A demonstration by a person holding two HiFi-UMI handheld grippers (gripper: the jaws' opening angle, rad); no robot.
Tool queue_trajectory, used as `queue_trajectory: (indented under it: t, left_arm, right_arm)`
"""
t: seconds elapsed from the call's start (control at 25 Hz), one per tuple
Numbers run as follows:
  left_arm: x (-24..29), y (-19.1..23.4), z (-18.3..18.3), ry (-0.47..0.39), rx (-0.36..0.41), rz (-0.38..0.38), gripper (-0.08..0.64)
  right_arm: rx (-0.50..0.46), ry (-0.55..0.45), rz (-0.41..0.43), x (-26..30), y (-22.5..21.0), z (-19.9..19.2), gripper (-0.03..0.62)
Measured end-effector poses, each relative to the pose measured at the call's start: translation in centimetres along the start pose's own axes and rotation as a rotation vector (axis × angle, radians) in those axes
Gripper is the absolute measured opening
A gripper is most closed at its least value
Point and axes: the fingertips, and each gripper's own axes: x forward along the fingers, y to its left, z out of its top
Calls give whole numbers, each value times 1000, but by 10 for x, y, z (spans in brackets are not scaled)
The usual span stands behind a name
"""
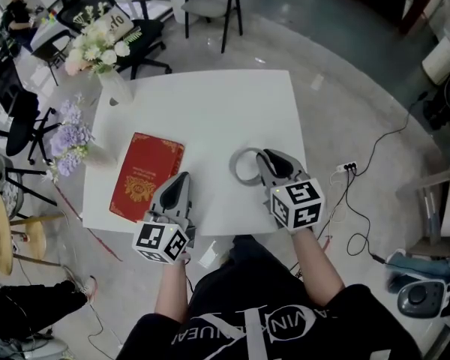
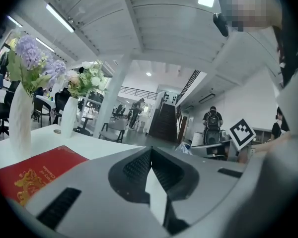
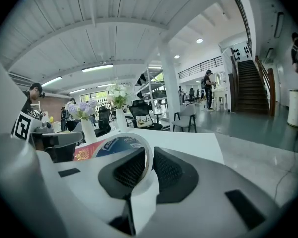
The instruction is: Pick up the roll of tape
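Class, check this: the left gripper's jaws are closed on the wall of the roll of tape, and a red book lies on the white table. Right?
No: the right gripper is closed on the wall of the roll of tape, as the right gripper view shows; the left gripper is shut, empty. The red book lies on the white table.

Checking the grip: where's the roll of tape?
Head view, right side: the roll of tape is clamped in the right claw near the white table's front edge, right of the red book.

Head view overhead; gripper views low, roughly level; sharing table [image 1: 210, 103].
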Motion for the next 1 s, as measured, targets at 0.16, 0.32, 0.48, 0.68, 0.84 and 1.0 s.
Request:
queue_trajectory:
  t: [0.16, 0.32, 0.48, 0.68, 0.84, 1.0]
  left_arm:
    - [0, -1, 9, -23, 10, -3, 3]
    - [-2, -3, 18, -43, 20, -4, 3]
    - [-3, -4, 29, -60, 28, 1, 3]
    - [-6, -5, 38, -75, 40, 4, 3]
    - [-6, -7, 47, -93, 52, -1, 3]
    - [-9, -9, 54, -108, 66, -4, 3]
  right_arm:
    - [-3, -25, -4, -5, -1, 7, 67]
    - [-5, -54, -3, -10, 0, 16, 67]
    - [0, -81, -1, -15, 0, 27, 67]
    - [-12, -114, -5, -22, 1, 38, 67]
    - [-23, -144, -5, -26, 3, 48, 67]
    - [-34, -173, -3, -30, 7, 58, 67]
